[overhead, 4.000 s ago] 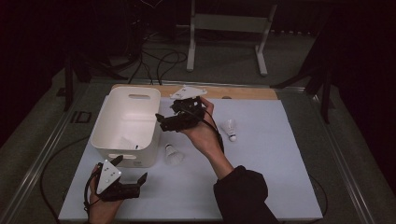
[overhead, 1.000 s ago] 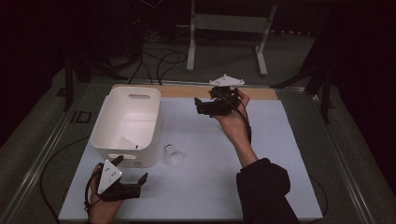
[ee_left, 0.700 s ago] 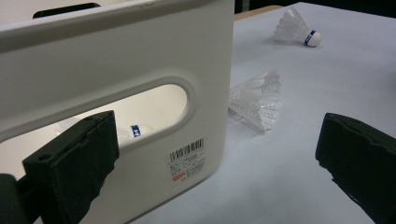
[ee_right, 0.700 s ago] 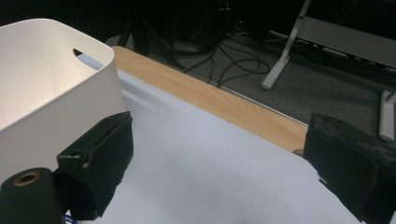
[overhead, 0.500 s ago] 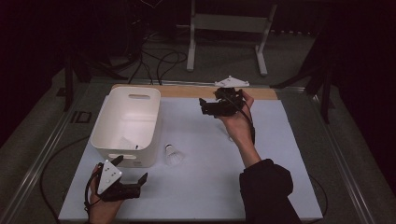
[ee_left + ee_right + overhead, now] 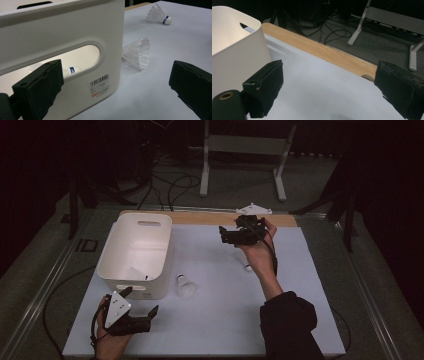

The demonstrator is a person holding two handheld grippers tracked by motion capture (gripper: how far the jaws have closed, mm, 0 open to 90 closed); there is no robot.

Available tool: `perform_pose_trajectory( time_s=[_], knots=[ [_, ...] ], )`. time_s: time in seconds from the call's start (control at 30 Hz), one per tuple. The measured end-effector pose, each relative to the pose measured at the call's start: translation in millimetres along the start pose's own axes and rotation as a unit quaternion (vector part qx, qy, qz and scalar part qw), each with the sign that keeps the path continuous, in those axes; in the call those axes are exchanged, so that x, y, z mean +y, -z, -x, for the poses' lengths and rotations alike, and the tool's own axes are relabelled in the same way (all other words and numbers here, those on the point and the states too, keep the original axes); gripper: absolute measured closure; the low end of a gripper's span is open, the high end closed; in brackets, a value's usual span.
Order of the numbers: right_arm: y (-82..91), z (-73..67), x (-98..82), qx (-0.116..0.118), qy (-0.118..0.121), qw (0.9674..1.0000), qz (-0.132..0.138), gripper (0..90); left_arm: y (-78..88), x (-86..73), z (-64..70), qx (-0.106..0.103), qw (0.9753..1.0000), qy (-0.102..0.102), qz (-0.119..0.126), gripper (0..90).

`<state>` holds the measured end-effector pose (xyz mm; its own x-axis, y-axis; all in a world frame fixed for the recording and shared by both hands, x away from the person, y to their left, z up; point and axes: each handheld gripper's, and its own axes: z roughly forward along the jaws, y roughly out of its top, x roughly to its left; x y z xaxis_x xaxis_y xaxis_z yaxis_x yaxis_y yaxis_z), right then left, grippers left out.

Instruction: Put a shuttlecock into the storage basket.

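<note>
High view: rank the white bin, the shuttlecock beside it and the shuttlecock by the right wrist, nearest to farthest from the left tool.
1. White bin, just beyond the left tool, on the table's left.
2. Shuttlecock beside the bin, past the bin's near right corner.
3. Shuttlecock by the right wrist, farther right, mid-table.

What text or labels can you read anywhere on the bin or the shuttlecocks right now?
Barcode sticker on the white bin: bars, digits and a red line of print, all too small to read.
Blue bands on the far shuttlecock and on the shuttlecock in the bin: no legible lettering.
Nothing else is readable.
</note>
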<state>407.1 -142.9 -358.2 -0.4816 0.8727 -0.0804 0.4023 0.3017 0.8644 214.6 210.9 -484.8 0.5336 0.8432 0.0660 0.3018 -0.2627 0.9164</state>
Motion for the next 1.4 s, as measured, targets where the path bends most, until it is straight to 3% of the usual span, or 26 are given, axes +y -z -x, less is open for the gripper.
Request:
perform_pose_trajectory(
  time_s=[1.13, 1.4],
  knots=[
    [-6.0, 24.8, -24.2, -0.029, -0.016, 0.999, -0.031, 8.7, 0.1, -0.2, 0.6, 0.0, 1.0, -0.001, 0.0, 0.0],
    [-12.0, 29.3, -30.4, -0.038, -0.014, 0.9977, -0.053, 10.3, -0.5, -0.1, 0.9, -0.001, 1.0, -0.002, -0.001, 0.0]
  ],
)
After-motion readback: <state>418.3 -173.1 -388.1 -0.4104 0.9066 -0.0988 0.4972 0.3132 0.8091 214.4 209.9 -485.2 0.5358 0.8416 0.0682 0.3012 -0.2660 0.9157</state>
